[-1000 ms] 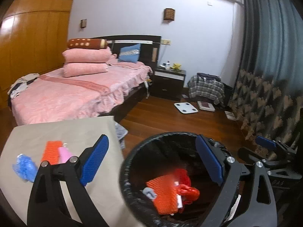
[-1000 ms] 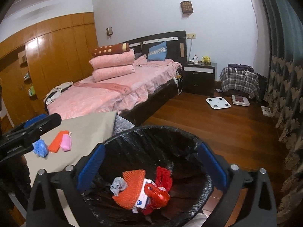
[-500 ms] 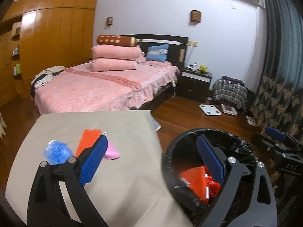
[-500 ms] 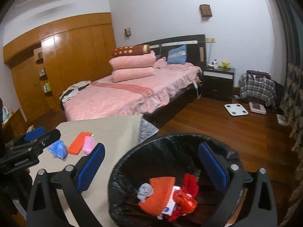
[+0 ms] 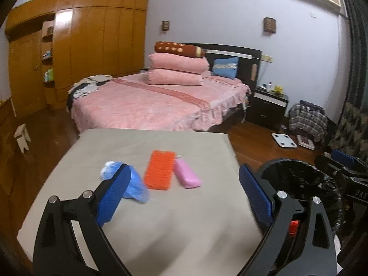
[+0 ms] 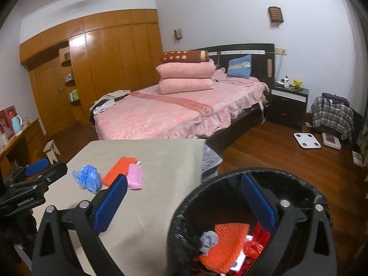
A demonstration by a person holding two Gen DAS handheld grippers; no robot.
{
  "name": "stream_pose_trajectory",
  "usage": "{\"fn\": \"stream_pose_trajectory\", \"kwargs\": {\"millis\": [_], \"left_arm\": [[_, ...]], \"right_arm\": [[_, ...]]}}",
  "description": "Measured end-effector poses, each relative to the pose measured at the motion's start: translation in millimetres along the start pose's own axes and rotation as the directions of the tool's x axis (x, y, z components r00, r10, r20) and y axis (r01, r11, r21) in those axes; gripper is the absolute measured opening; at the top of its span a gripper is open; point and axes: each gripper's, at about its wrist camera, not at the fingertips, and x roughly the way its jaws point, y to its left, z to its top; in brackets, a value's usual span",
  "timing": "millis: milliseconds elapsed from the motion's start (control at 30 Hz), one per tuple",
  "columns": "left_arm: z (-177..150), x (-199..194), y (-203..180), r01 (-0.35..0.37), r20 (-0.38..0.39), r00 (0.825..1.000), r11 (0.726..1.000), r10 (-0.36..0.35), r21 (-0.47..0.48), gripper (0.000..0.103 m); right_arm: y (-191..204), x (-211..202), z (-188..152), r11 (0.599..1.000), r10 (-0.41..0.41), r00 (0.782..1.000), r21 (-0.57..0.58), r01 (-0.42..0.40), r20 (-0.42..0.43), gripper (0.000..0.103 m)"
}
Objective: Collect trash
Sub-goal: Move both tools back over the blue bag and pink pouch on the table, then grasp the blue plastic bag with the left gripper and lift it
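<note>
The left gripper (image 5: 184, 192) has its jaws spread wide and empty above the grey table (image 5: 174, 225). Just ahead of them lie a blue bag (image 5: 133, 184), an orange mesh piece (image 5: 159, 169) and a pink pouch (image 5: 186, 176). The right gripper (image 6: 184, 203), also wide and empty, straddles the near rim of the black trash bin (image 6: 181, 225), with red and orange scraps (image 6: 226, 245) inside.

On table – one blue bag (image 5: 135, 184), one orange mesh (image 5: 159, 169), one pink pouch (image 5: 186, 176); one bin (image 6: 184, 218).

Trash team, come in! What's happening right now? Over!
Left tool open, empty, over grey table. Right tool open by black-lined trash bin. Blue crumpled bag, orange mesh pad, pink pouch waiting. Path unobstructed.
</note>
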Motion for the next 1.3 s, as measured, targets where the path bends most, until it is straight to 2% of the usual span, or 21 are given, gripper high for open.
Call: {"fn": "stream_pose_trajectory", "kwargs": {"millis": [300,500,967,1100,1300], "left_arm": [[2,13,49,-0.084,-0.011,0.996,0.996,0.084,-0.033,0.092],[1,31,75,-0.115,-0.031,0.993,0.992,0.113,-0.046,0.092],[-20,97,108,-0.131,-0.127,0.985,0.988,0.120,-0.082,0.092],[-28,121,111,-0.127,-0.172,0.979,0.988,0.111,-0.083,0.082],[-39,147,118,-0.143,-0.217,0.969,0.984,0.116,-0.109,0.080]], "right_arm": [[38,47,5,0.999,0.035,0.999,-0.028,-0.036,-0.030,0.097],[57,85,7,0.999,0.045,0.997,-0.026,-0.047,-0.055,0.097],[81,159,-7,0.998,0.032,0.989,-0.044,-0.039,-0.147,0.097],[83,174,-11,0.998,0.031,0.985,-0.045,-0.039,-0.168,0.097],[88,190,-17,0.997,0.037,0.981,-0.063,-0.050,-0.190,0.097]]}}
